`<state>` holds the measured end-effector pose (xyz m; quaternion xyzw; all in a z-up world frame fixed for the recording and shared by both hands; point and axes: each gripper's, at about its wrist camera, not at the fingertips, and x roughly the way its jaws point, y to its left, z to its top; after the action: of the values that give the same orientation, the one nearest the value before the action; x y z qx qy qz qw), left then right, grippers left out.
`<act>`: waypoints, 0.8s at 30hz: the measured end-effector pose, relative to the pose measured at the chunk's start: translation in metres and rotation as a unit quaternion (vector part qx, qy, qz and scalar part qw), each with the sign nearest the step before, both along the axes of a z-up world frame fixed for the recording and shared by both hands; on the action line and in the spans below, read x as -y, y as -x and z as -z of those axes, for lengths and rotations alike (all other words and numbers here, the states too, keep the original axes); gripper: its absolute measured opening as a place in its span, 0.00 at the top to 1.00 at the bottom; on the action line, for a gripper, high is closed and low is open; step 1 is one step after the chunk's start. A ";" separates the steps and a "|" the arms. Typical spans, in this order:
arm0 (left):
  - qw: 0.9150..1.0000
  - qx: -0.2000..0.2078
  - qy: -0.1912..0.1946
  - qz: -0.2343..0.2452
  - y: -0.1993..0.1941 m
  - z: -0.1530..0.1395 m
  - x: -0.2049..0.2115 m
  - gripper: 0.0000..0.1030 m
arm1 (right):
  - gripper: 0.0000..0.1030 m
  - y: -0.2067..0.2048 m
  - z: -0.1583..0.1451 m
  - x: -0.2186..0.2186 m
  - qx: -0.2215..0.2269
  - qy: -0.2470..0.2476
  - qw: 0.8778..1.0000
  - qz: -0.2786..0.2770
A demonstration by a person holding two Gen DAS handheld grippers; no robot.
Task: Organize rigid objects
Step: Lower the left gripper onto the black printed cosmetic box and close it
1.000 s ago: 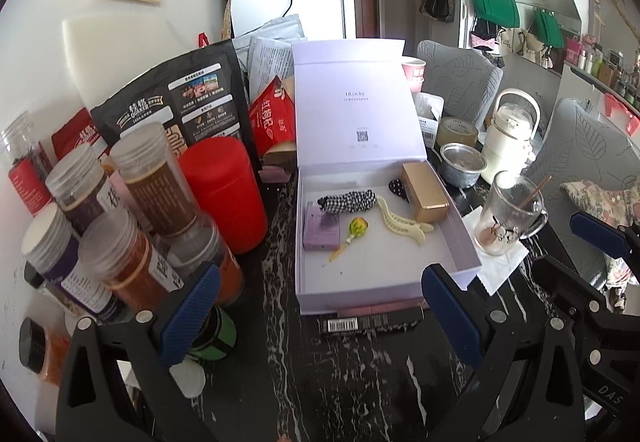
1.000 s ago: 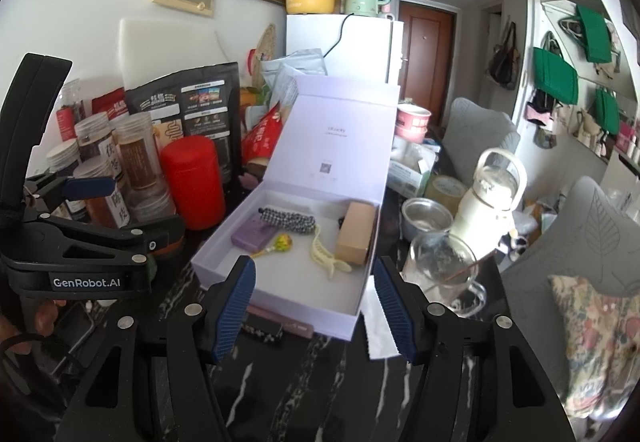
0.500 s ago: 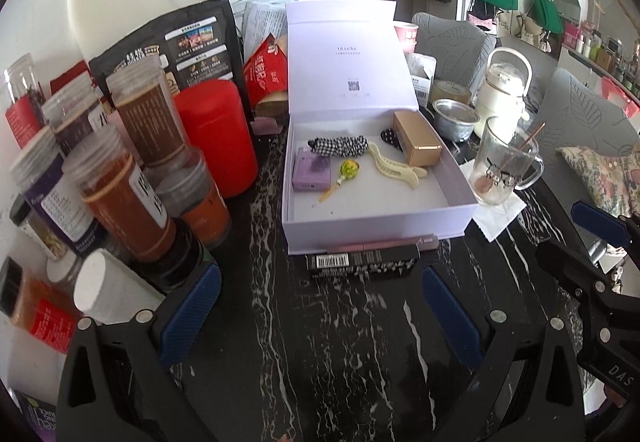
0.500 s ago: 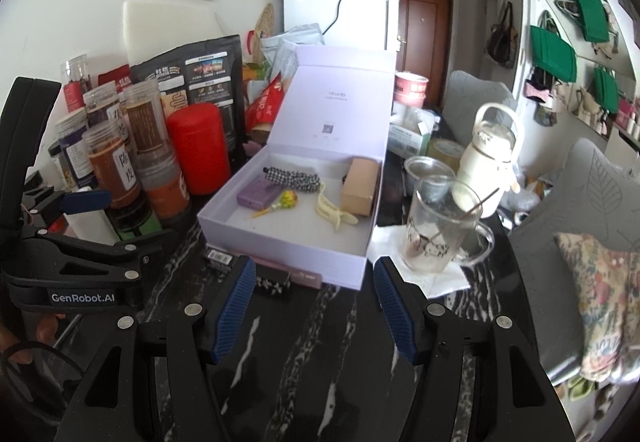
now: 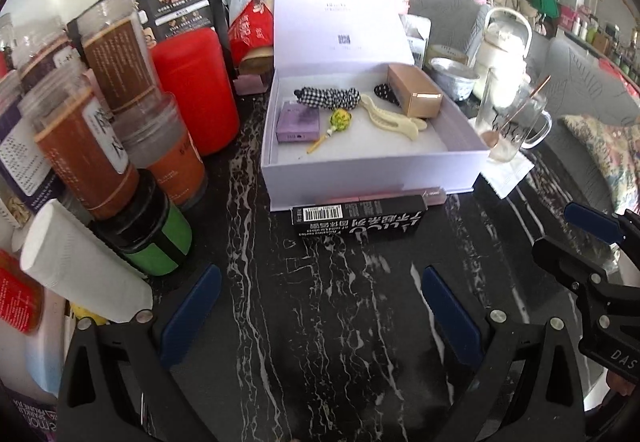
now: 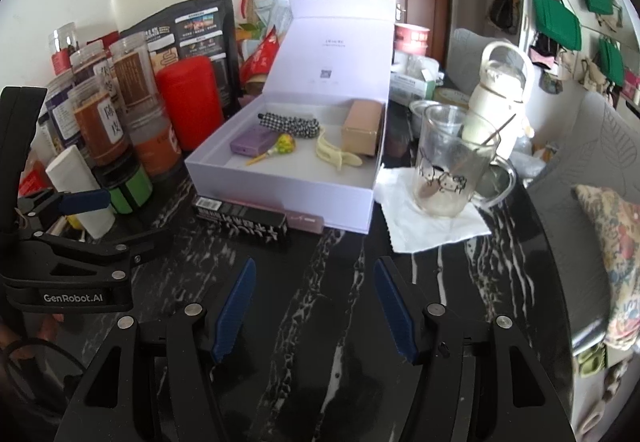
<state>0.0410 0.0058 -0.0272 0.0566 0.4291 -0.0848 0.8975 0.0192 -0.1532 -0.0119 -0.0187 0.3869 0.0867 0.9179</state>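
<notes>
Nearest to me, my left gripper has its fingers spread wide with nothing between them, only bare black marbled tabletop below. My right gripper is likewise released, its blue pads apart over the same veined surface and touching nothing.

Just beyond the fingers lies a long black carton flat on the tabletop, with a white barcode label at its left end and pale lettering along its side. Behind it and touching it sits a slim pink carton, pressed against the front wall of the lilac box; most of its length is hidden by the black one, so I cannot read its print.

The box stands open, its lid upright at the back. Inside I see a small purple case, a yellow-green lollipop leaning on its stick just beside it, a cream hair claw, a black-and-white checked fabric piece and a tan carton along the right wall. A dark spotted item behind the tan carton is half covered and I cannot make it out.

To the left, jars and a red canister crowd together, partly cut off by the view's edge. On the right a glass mug stands on a white napkin.
</notes>
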 end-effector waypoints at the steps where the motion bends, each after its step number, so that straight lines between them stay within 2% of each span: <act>1: 1.000 -0.003 0.004 0.002 -0.002 0.002 0.000 0.01 | 0.40 -0.001 0.003 0.000 -0.003 -0.001 1.000 0.000; 7: 0.999 -0.018 0.032 0.021 -0.021 0.014 0.002 0.01 | 0.40 -0.013 0.020 0.005 -0.024 0.003 1.000 0.005; 12: 0.999 -0.018 0.037 0.017 -0.044 0.016 0.003 0.01 | 0.40 -0.025 0.028 0.011 -0.034 0.001 0.999 0.013; 17: 0.999 -0.014 0.026 -0.014 -0.069 0.020 0.003 0.01 | 0.40 -0.037 0.032 0.016 -0.040 0.004 0.999 0.020; 24: 0.999 -0.037 0.007 -0.021 -0.097 0.039 0.007 0.01 | 0.40 -0.052 0.036 0.019 -0.048 0.006 0.999 0.020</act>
<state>0.1377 -0.0007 -0.0659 0.0382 0.4625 -0.0712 0.8829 0.0713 -0.1718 -0.0477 -0.0125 0.4310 0.0671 0.8998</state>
